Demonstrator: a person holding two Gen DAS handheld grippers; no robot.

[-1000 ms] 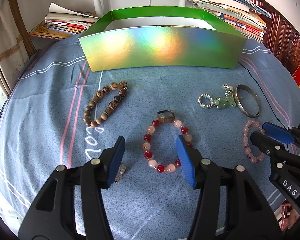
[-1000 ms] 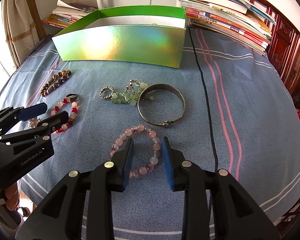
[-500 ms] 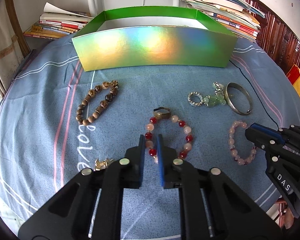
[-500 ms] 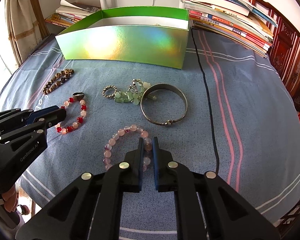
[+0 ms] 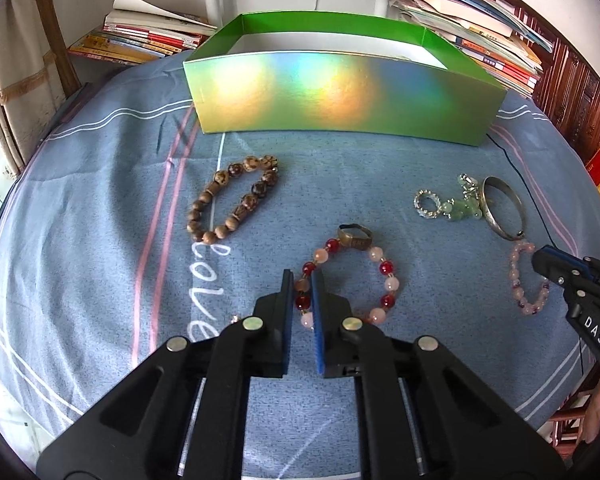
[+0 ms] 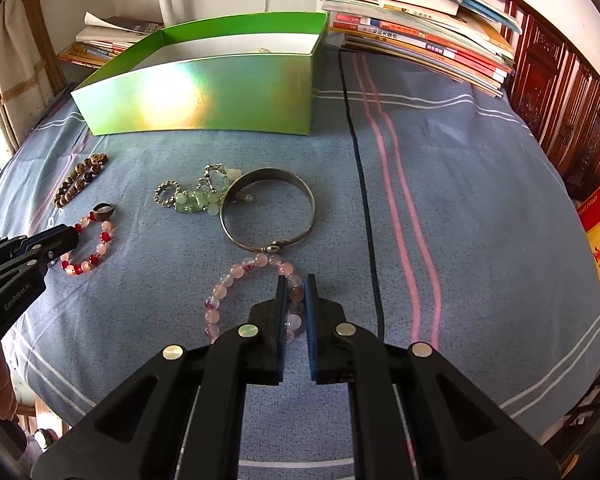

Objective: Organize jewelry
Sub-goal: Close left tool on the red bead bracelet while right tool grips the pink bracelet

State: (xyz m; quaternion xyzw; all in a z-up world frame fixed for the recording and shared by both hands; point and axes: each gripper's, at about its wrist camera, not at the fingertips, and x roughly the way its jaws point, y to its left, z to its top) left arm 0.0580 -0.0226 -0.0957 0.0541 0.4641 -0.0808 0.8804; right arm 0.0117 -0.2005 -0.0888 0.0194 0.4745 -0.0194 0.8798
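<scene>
On the blue striped cloth (image 5: 100, 208), in front of the open green box with an iridescent front wall (image 5: 340, 96), lie a brown wooden-bead bracelet (image 5: 232, 208) stretched obliquely toward the box, a beaded silver ring with pale green stones (image 6: 188, 198) and a plain silver bangle (image 6: 268, 208), with stacked books (image 6: 420, 32) behind. The left gripper (image 5: 301, 280) is clamped narrowly on the left side of the red-and-pink bead bracelet (image 5: 384, 280), whose bronze ring (image 5: 354, 236) points toward the box. The right gripper (image 6: 296, 282) pinches the right side of the pale pink bead bracelet (image 6: 228, 284), which lies just below the bangle's clasp.
</scene>
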